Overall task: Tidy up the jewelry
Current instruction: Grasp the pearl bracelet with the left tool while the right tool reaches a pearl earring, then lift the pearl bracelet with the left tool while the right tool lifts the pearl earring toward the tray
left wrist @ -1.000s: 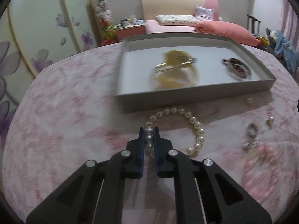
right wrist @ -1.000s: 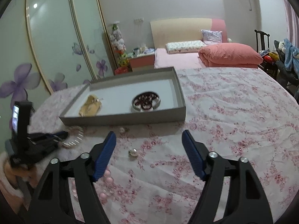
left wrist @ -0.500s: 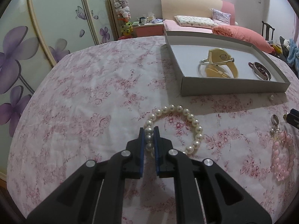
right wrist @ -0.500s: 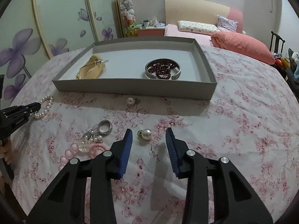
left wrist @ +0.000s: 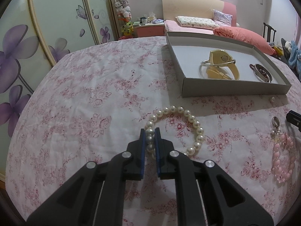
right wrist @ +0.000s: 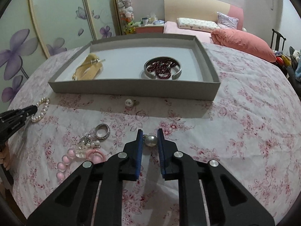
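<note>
Left gripper (left wrist: pixel 150 131) pinches the white pearl-bead bracelet (left wrist: pixel 190 117) on the floral cloth; right gripper (right wrist: pixel 149 133), narrowly parted, brackets a round pearl earring (right wrist: pixel 150 140), contact unclear.

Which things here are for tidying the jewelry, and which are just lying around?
For the job: white pearl bracelet, round pearl earring, pink bead bracelet, silver ring, grey cardboard tray.

Just around: pink pillow, stuffed toys, floral tablecloth.

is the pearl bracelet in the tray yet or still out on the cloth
Out. The pearl bracelet lies on the floral cloth in front of the grey tray, with the left gripper shut on its near beads.
</note>
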`<state>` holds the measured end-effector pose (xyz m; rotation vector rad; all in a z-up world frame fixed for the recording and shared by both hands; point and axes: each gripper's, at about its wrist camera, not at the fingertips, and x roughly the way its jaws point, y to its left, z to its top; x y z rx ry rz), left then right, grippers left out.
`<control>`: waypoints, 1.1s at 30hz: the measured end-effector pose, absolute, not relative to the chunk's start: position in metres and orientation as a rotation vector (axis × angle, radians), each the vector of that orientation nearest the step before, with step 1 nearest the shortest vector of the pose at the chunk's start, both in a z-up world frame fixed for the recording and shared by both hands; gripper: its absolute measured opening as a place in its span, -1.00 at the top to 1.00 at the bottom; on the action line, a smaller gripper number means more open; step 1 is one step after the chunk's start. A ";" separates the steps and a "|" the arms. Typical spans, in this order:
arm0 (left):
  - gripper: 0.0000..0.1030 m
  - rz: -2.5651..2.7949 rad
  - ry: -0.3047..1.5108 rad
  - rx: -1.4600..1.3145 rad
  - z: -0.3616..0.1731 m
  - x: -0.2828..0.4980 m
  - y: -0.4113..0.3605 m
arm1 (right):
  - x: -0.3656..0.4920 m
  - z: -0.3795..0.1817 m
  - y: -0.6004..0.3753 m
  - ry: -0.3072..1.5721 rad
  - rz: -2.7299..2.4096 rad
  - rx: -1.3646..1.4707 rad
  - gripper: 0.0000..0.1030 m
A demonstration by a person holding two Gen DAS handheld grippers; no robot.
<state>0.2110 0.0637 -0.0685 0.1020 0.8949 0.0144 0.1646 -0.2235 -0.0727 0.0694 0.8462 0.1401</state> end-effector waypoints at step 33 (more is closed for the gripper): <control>0.81 -0.108 0.461 0.003 0.013 0.138 0.029 | 0.096 -0.002 -0.215 0.321 0.117 0.082 0.68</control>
